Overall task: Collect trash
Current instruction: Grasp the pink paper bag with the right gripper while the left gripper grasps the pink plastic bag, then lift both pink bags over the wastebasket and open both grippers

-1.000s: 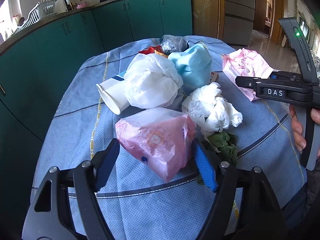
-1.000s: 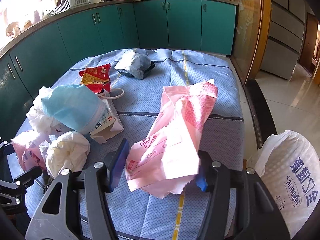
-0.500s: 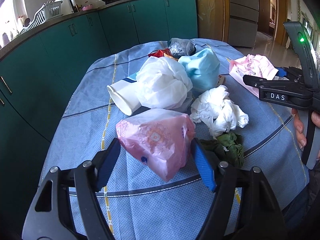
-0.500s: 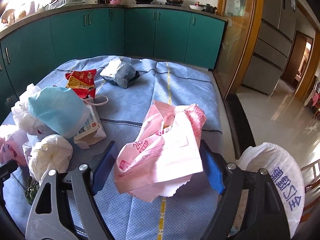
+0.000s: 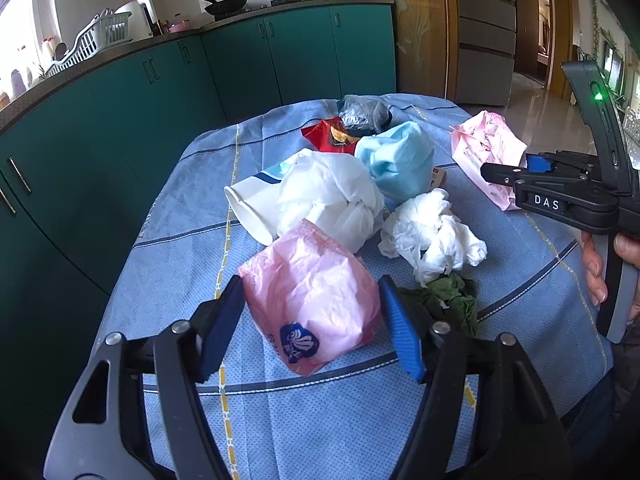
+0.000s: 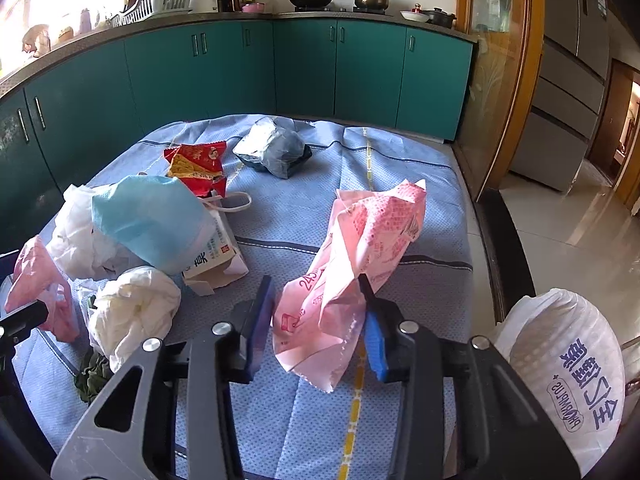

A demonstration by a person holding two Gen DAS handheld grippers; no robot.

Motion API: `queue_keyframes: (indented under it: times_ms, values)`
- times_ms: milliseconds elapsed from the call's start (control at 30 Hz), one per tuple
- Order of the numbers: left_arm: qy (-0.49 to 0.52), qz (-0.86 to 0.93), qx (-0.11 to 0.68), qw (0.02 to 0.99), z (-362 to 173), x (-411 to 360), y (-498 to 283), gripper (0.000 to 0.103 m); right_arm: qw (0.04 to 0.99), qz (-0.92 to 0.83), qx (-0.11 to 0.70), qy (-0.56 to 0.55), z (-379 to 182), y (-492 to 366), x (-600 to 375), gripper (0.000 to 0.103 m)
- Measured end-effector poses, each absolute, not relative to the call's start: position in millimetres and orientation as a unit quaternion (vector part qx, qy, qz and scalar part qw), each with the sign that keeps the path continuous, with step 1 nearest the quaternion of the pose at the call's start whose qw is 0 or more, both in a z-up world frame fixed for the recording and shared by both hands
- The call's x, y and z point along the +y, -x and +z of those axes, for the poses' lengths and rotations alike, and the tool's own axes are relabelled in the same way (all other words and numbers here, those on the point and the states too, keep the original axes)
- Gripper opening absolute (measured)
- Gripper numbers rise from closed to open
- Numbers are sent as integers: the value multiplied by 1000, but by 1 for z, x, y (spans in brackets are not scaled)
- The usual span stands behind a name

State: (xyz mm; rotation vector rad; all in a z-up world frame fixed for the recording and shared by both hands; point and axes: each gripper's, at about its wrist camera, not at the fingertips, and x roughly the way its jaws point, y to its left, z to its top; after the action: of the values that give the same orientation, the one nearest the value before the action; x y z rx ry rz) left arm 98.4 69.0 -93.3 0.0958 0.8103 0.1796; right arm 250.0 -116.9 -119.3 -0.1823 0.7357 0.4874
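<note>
I see the table (image 5: 168, 248) under a blue quilted cloth with dark and yellow stripes, backed by teal kitchen cabinets (image 6: 304, 68). At its right edge in the right wrist view sits a big white printed plastic sack (image 6: 560, 364). The trash is heaped on the left half: a knotted white plastic bag (image 5: 328, 196) against a tipped white paper cup (image 5: 250, 208), a light blue crumpled face mask (image 5: 396, 160) behind them, a wad of white tissue (image 5: 432, 232) with dark green leaves (image 5: 452, 300) just in front of it. Farther back lie a red snack wrapper (image 6: 196, 164) and a grey plastic bundle (image 6: 272, 150).

My left tongs (image 5: 312, 328) stand wide on either side of a crumpled pink plastic bag (image 5: 312, 292); the blue pads sit just at its flanks, and I cannot tell whether they press it.

My right tongs (image 6: 318, 320) have just been closing and now pinch a long pink printed paper bag (image 6: 360, 248), which rises crumpled from between the pads, its lower end near the cloth.
</note>
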Motion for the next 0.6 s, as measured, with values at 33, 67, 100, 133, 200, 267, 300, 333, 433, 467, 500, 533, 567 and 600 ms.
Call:
queue_keyframes:
  times_ms: [33, 67, 100, 133, 200, 267, 300, 333, 433, 467, 500, 533, 567, 600]
  values:
    - [-45, 86, 394, 914, -93, 69, -98, 69, 900, 236, 355, 88, -119, -250, -117, 41]
    - [-41, 84, 396, 914, -93, 70, -98, 69, 900, 236, 355, 87, -119, -250, -117, 41]
    - [-36, 82, 398, 913, -94, 72, -98, 69, 900, 235, 356, 87, -119, -250, -117, 41]
    - [-28, 79, 401, 912, -95, 74, -98, 69, 900, 235, 356, 87, -119, -250, -116, 41]
    - [-18, 77, 403, 912, -96, 77, -97, 69, 901, 235, 356, 86, -119, -250, -117, 41]
    - [-12, 77, 403, 912, -95, 80, -96, 69, 901, 234, 355, 84, -118, -249, -118, 41]
    - [-10, 76, 403, 912, -95, 82, -96, 70, 902, 233, 355, 83, -118, -249, -118, 41]
    - [-5, 75, 404, 912, -96, 84, -95, 74, 902, 233, 355, 82, -118, -249, -118, 41]
    - [18, 71, 414, 907, -101, 91, -98, 88, 902, 231, 356, 81, -118, -250, -119, 41]
    - [26, 69, 419, 905, -104, 92, -100, 88, 902, 230, 357, 81, -118, -250, -119, 41]
    - [31, 66, 422, 904, -106, 93, -101, 88, 902, 230, 357, 81, -118, -250, -119, 41]
    - [37, 62, 427, 902, -109, 94, -102, 91, 902, 230, 357, 81, -118, -250, -119, 41]
    - [42, 61, 429, 900, -111, 95, -104, 93, 901, 230, 359, 80, -118, -250, -120, 41]
    - [43, 64, 430, 899, -113, 96, -105, 94, 901, 227, 361, 80, -119, -251, -120, 42]
